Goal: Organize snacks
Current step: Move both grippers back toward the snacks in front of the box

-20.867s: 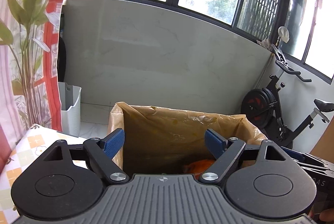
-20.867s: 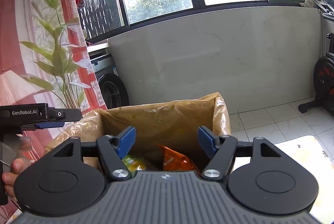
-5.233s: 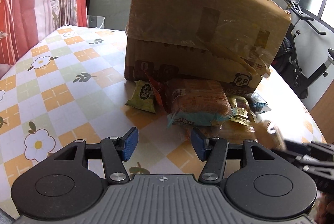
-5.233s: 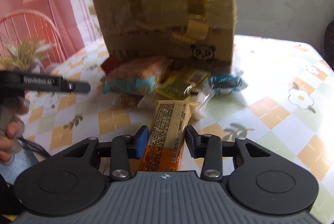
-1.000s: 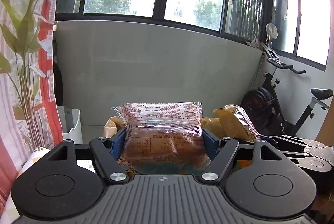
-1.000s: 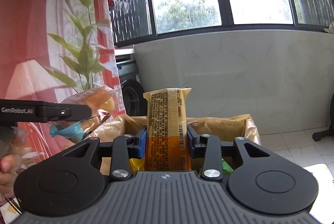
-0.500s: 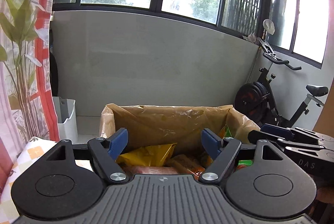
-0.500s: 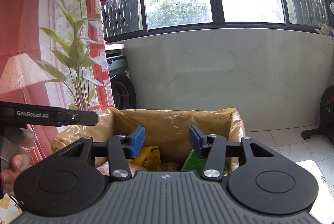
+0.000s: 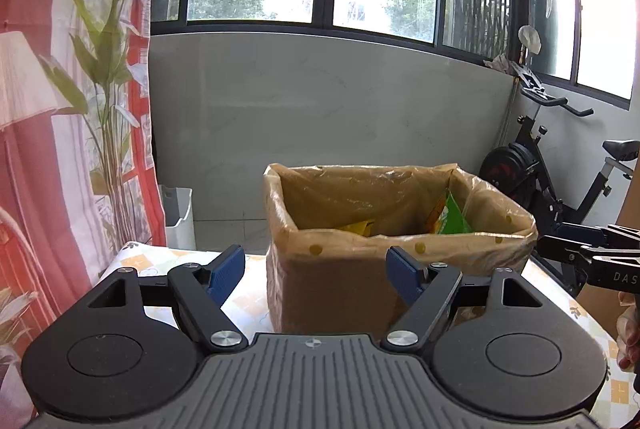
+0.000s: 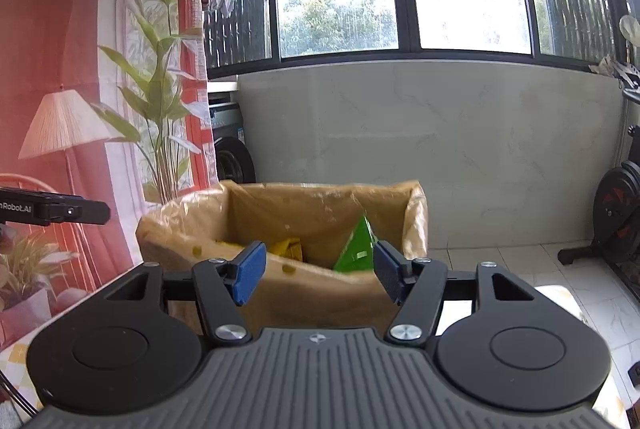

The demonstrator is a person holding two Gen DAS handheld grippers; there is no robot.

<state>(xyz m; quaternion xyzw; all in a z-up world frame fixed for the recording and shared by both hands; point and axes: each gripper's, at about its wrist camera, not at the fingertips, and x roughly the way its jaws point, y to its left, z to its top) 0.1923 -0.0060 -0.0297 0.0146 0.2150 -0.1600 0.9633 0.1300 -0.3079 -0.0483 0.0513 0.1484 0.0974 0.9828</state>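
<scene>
Snacks [image 9: 450,215] inside cardboard box [image 9: 332,285] ahead of left gripper [image 9: 316,275] and right gripper [image 10: 316,275]; both spread wide, empty.

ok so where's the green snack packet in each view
Left wrist: the green packet stands against the right inner wall of the box, right of centre.
Right wrist: green packet pokes up near centre, just left of the right fingertip.
Shared landmark: the yellow packet to its left.

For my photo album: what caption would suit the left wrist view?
Open left tool facing a plastic-lined cardboard box of snack packets on a patterned table.
</scene>
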